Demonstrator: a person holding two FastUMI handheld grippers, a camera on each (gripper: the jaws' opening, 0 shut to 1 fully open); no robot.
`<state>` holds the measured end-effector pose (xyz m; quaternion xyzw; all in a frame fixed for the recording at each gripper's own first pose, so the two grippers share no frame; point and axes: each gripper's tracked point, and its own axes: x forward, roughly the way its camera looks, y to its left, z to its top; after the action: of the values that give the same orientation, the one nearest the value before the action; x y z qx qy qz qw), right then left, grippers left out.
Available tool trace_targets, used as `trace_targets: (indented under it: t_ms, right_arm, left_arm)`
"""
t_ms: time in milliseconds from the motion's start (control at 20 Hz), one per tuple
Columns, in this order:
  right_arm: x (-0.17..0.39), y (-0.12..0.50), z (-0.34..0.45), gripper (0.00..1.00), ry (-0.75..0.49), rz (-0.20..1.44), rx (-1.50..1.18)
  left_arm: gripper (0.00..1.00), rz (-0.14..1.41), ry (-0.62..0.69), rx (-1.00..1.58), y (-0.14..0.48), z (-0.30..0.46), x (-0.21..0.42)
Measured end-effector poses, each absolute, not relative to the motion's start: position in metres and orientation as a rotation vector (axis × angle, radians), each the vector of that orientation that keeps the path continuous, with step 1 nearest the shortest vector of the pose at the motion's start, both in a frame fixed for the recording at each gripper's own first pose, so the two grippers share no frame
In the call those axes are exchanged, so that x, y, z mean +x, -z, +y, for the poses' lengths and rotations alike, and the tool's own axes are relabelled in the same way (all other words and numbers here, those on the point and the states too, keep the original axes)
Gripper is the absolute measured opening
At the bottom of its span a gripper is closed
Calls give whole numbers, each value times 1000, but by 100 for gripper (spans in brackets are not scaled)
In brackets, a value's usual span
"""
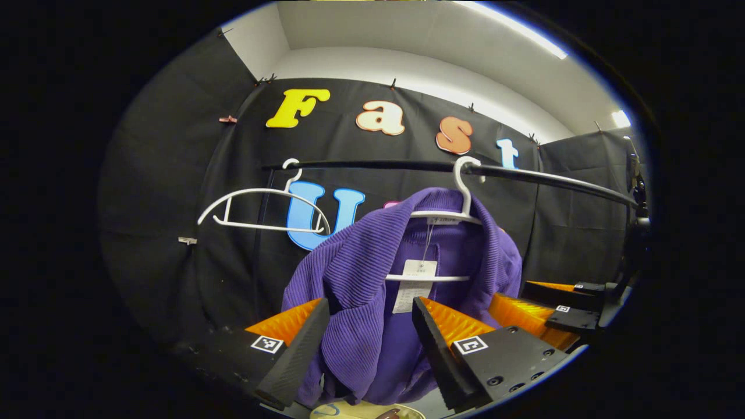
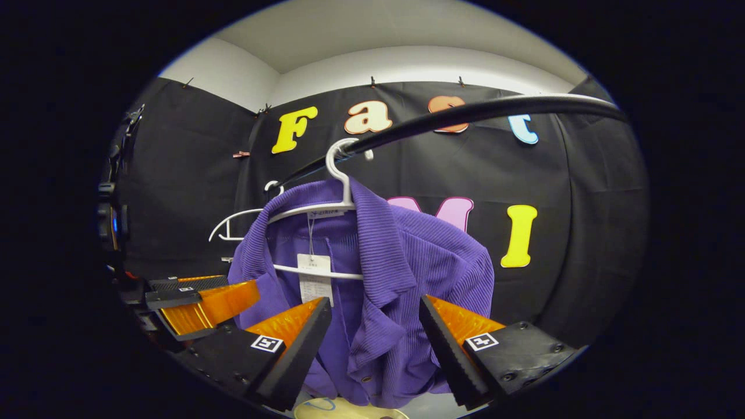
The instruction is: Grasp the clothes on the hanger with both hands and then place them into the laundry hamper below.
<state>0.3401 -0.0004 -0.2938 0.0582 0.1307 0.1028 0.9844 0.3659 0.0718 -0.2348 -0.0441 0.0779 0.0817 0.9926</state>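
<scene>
On its hanger point(image 2: 317, 209), purple shirt point(image 2: 401, 273) hangs between both grippers' apparently parted fingers point(image 1: 300, 349).

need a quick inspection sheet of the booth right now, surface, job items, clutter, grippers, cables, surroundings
surface: nothing seen, apart from a pale rounded edge low below the garment, too little to identify.
job's things: purple ribbed collared shirt hangs on a white plastic hanger hooked over the black rail; a paper tag dangles inside the neck.
clutter: a second white hanger, empty, hangs further along the rail.
grippers: left gripper open, jaws either side of the shirt's front panel; right gripper open, jaws either side of the shirt's other panel; neither pressing the cloth.
cables: nothing seen.
surroundings: black cloth wall, white ceiling with strip light.
</scene>
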Motion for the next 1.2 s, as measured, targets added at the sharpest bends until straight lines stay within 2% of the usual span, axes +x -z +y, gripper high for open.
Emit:
trace_targets:
  t_ms: [400,600,650,700,750,800,900,1000,1050,1100,1200]
  right_arm:
    - [363,316,6,98,-239,303,155]
    - [374,329,10,98,-245,331,177]
    - [379,332,10,98,-242,333,175]
    - [382,332,9,96,-239,331,177]
    - [385,332,11,95,-246,328,187]
    - [385,333,13,82,-258,331,195]
    - [392,339,17,65,-282,330,179]
    - [398,346,13,59,-285,329,141]
    - [406,347,2,34,-262,315,153]
    - [411,350,5,10,-287,327,191]
    - [411,349,6,10,-321,340,268]
  left_arm:
    - [90,135,-245,-54,250,67,407]
    - [84,86,-356,-23,247,85,418]
    - [72,96,-366,-33,249,86,422]
    - [68,107,-366,-41,251,87,425]
    - [59,123,-365,-51,253,88,425]
    - [56,143,-364,-64,256,90,425]
    - [49,176,-355,-92,260,88,424]
    - [38,185,-354,-86,259,90,420]
    - [24,182,-361,-76,257,93,421]
    - [16,188,-351,-74,259,90,419]
    - [13,200,-341,-66,259,89,418]
